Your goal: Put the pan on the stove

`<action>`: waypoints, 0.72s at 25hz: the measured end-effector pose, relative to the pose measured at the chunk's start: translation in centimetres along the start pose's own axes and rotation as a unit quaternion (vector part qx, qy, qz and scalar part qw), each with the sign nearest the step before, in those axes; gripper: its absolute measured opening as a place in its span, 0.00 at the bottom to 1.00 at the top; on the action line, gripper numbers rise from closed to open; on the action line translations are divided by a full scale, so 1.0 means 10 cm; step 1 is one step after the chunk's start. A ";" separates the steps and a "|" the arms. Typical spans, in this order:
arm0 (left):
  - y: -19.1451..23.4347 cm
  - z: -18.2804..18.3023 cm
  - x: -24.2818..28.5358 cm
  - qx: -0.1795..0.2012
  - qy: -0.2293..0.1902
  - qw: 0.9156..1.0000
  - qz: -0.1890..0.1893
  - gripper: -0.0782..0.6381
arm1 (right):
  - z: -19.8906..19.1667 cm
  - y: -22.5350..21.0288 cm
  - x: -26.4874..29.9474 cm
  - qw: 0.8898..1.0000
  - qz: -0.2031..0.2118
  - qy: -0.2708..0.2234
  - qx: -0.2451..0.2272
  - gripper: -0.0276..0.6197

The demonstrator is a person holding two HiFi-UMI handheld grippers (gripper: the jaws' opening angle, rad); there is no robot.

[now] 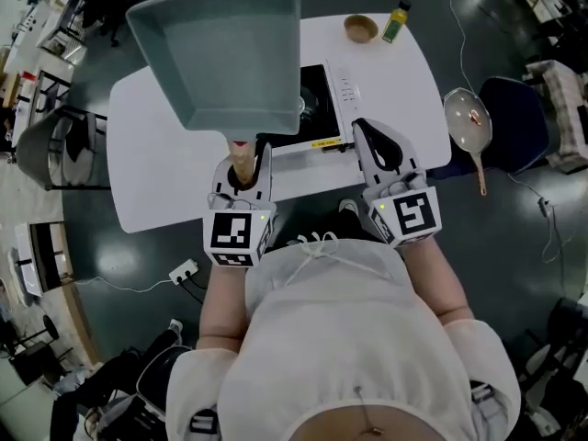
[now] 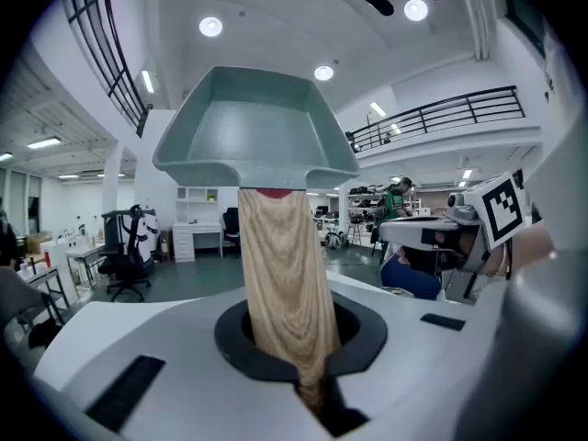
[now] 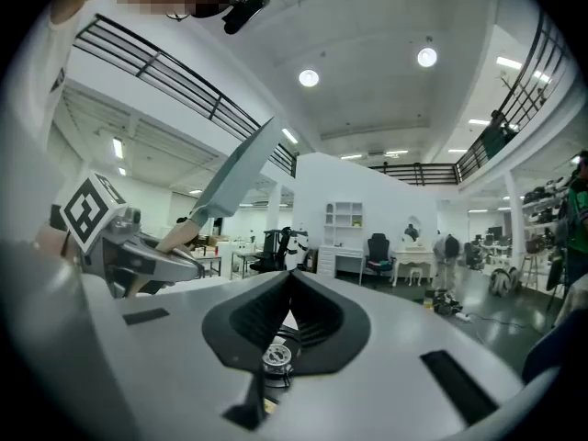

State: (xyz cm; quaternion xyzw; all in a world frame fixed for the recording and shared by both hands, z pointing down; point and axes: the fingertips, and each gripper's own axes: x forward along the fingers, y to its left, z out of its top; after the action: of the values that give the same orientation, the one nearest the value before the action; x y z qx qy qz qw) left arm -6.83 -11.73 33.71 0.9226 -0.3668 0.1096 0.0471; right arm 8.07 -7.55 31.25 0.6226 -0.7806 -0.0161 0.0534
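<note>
A square grey-green pan [image 1: 220,49] with a wooden handle [image 1: 242,159] hangs in the air over the left part of the white table [image 1: 147,182]. My left gripper [image 1: 246,168] is shut on that handle, and the pan tilts up and away from it. In the left gripper view the handle [image 2: 285,283] runs up from the jaws to the pan [image 2: 257,127]. The black stove [image 1: 322,108] lies on the table, partly hidden under the pan. My right gripper [image 1: 367,136] is shut and empty at the stove's front edge. The right gripper view shows the pan [image 3: 234,177] edge-on at the left.
A small wooden bowl [image 1: 360,28] and a yellow-green bottle [image 1: 396,21] stand at the table's far right. A round frying pan [image 1: 467,122] rests on a blue seat to the right of the table. A grey chair [image 1: 55,150] stands at the left.
</note>
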 end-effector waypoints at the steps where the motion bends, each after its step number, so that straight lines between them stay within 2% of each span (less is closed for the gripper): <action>1: -0.01 -0.02 0.05 -0.004 0.005 1.000 0.012 0.15 | -0.01 -0.06 0.06 1.000 0.014 0.001 -0.003 0.05; 6: -0.10 -0.18 0.36 -0.024 0.046 0.996 0.074 0.15 | -0.15 -0.40 0.37 0.996 0.088 0.007 0.000 0.05; 9: -0.13 -0.39 0.47 -0.016 0.080 0.991 0.105 0.15 | -0.26 -0.50 0.51 0.993 0.120 0.013 0.005 0.05; 13: -0.26 -0.73 0.63 -0.034 0.129 0.984 0.116 0.15 | -0.43 -0.61 0.67 0.988 0.151 0.023 0.008 0.05; 18: -0.41 -1.26 0.77 -0.073 0.204 0.969 0.121 0.15 | -0.76 -0.73 0.79 0.982 0.180 0.051 0.016 0.05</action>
State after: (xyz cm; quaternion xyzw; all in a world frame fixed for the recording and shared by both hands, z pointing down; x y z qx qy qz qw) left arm -0.66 -11.73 47.71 0.8239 -0.4651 0.2731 0.1742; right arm 14.25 -16.57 38.62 0.4731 -0.8761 0.0376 0.0852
